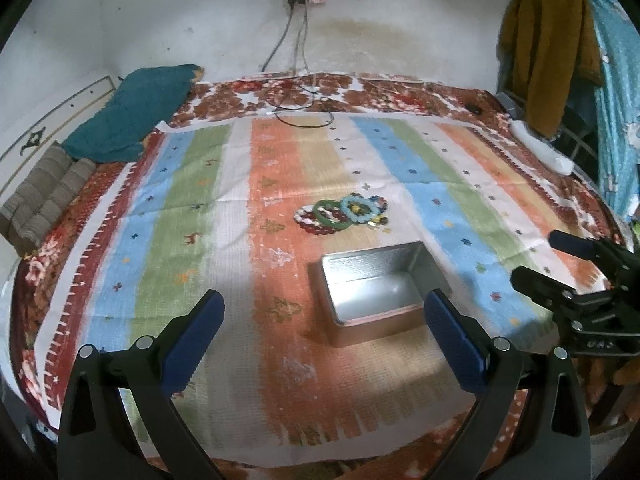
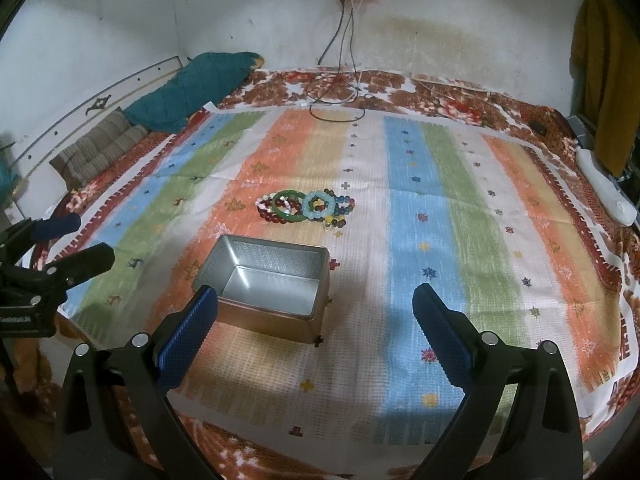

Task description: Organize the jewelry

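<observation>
1. Setup: an open rectangular silver metal tin [image 1: 374, 292] sits on a striped multicolour woven cloth [image 2: 432, 208] spread over the bed. The tin looks empty (bare shiny floor visible in both views), so I judge that no piece has been stowed yet.
2. Task items: a cluster of bracelets lies on the cloth just beyond the tin's far side, apart from it. Parts: a smooth green bangle [image 2: 285, 207], a pale blue beaded bracelet [image 2: 319, 205], a dark red beaded bracelet [image 2: 270, 212] and a mixed-colour beaded bracelet [image 2: 344, 208]. They overlap; the green bangle rests on the red beads.
3. Left claw [image 1: 324, 316]: blue pads spread wide, holding nothing, hovering on the near side of the tin.
4. Right claw [image 2: 316, 312]: also spread wide and empty, near side of the tin, its left pad overlapping the tin's near corner in its own view (contact cannot be confirmed).
5. Judged step in hand: reach past the tin for a first bracelet.
6. Method notes: carry the claw over the tin, not through it. Take the piece lying on top first, probably the green bangle or the blue beads, pinching across one rim so neighbours are not dragged. Rigid bangle may slip; beads may snag.
</observation>
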